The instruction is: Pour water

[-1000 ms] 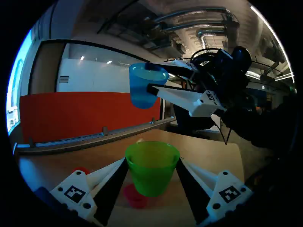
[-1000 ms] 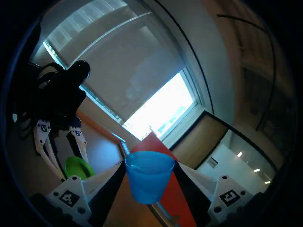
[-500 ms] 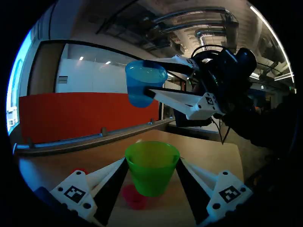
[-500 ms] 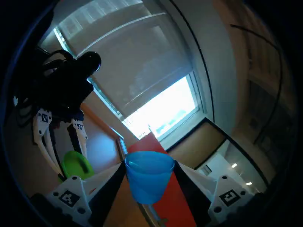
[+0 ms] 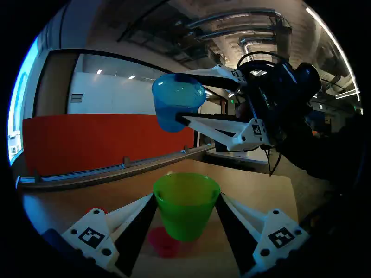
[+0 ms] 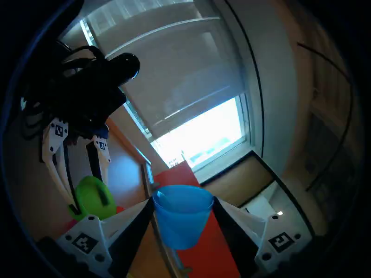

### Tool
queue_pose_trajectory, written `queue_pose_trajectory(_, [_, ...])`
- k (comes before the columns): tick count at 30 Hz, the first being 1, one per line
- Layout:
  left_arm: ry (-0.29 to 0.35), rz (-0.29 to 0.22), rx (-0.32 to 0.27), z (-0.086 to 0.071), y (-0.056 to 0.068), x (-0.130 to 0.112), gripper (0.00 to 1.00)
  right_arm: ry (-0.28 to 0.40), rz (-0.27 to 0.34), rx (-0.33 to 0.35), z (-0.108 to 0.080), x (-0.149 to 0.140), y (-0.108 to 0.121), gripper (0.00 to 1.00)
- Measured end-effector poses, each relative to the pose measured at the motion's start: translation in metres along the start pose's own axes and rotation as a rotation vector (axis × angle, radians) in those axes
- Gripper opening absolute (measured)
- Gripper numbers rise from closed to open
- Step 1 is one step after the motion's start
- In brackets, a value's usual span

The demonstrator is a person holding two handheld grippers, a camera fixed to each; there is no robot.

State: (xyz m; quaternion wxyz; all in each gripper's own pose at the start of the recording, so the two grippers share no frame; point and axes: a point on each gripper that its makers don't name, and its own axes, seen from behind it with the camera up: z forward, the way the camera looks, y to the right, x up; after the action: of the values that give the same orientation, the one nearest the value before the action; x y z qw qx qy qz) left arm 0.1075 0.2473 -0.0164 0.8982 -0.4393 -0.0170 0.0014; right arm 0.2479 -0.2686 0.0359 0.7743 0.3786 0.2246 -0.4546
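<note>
- Small red round piece (image 5: 163, 241): lies on wooden tabletop (image 5: 259, 180), low betw. left fingers, beneath green cup in view; not in play.
- Left gripper (image 5: 185, 200): jaws clenched on translucent green plastic cup (image 5: 185, 211), one finger each side. Cup upright, mouth open; receiver. Lifted or standing on table: can't tell.
- Translucent blue plastic cup (image 5: 172, 105): up in air above green cup, slightly left of its centre, well apart. Rim tipped over to the left. Water inside: can't tell; no stream seen.
- Right gripper (image 5: 180, 97): jaws grasping blue cup across its sides.
- Step (judged): start of pour, tilt begun, nothing out yet.
- Next move calls for: blue lip brought down and over green mouth, then slow further roll of wrist; green cup kept level.
- Vs 1.0 s ago: blue cup higher and more tipped; right gripper view rolled, green cup bigger there; green cup in left gripper view unchanged.
</note>
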Motion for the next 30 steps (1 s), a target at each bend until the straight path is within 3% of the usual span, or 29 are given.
queue_pose_trajectory(12, [0.003, 0.0, -0.003, 0.0007, 0.0019, 0.0027, 0.86, -0.007, -0.077, 0.001, 0.0008, 0.001, -0.0005, 0.93])
queue_pose_trajectory(30, [-0.001, 0.007, -0.008, 0.0036, 0.0054, 0.001, 0.86, -0.017, -0.13, -0.009, -0.0007, -0.0014, 0.0041, 0.93])
